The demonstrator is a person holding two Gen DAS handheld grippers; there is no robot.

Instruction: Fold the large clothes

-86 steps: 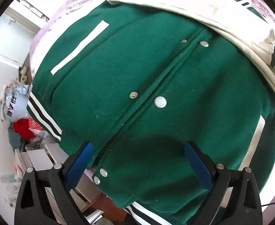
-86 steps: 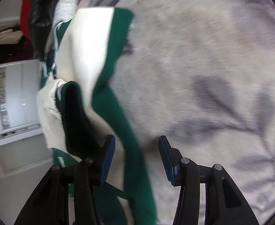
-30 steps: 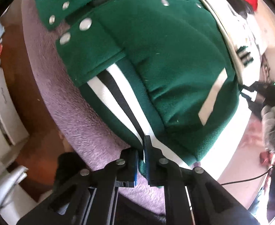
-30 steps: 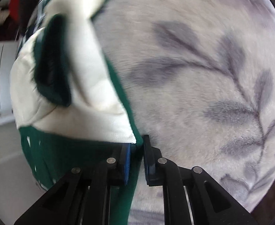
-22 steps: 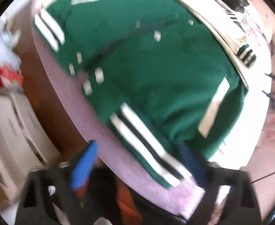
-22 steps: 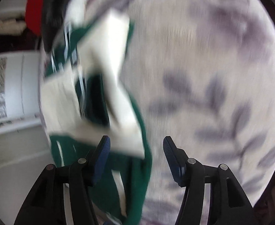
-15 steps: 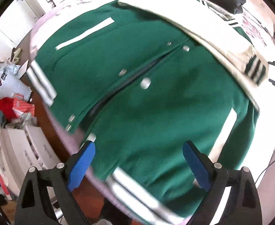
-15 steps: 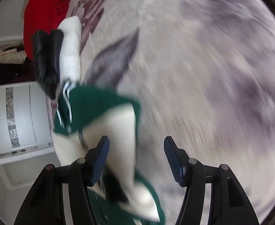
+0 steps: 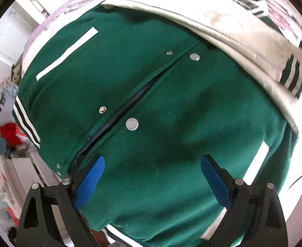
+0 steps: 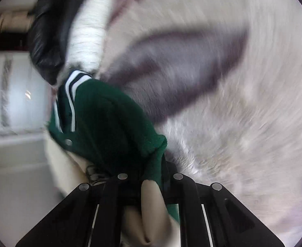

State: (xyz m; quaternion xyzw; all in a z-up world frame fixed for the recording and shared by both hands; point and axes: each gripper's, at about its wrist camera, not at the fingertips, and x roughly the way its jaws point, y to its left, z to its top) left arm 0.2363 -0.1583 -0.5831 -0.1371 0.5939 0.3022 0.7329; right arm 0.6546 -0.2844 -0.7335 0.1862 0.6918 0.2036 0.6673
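Half a second ago your right gripper (image 10: 148,177) hung open above the blanket (image 10: 243,123), but now it is clamped on the green jacket (image 9: 151,107) at its cream sleeve, while your left gripper (image 9: 151,175) hovers spread wide above the jacket's front.

Right fingers (image 10: 163,177) hidden by bunched jacket (image 10: 109,121); blanket (image 10: 243,103) motion-blurred. Jacket hem (image 9: 120,234) cut off at lower edge, left view.
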